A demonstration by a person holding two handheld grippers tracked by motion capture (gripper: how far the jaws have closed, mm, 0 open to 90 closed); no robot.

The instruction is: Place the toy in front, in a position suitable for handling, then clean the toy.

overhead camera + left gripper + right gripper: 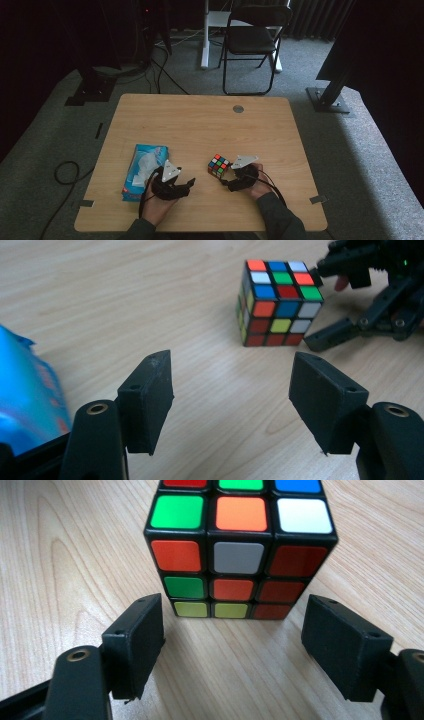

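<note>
While the cube [218, 166] sits just ahead of the open right gripper [232, 630], the open left gripper [232, 390] hovers beside what's probably a tissue pack [142, 170], nothing between.

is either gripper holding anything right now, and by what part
Nothing is held. The right gripper is open just short of the puzzle cube, which stands on the table. The left gripper is open and empty.

No lettering comes through anywhere; the blue tissue pack [142, 170] at lower left of the high view carries print far too small and blurred to read; the puzzle cube [240, 550] shows plain coloured stickers, not a letter or digit on them.
</note>
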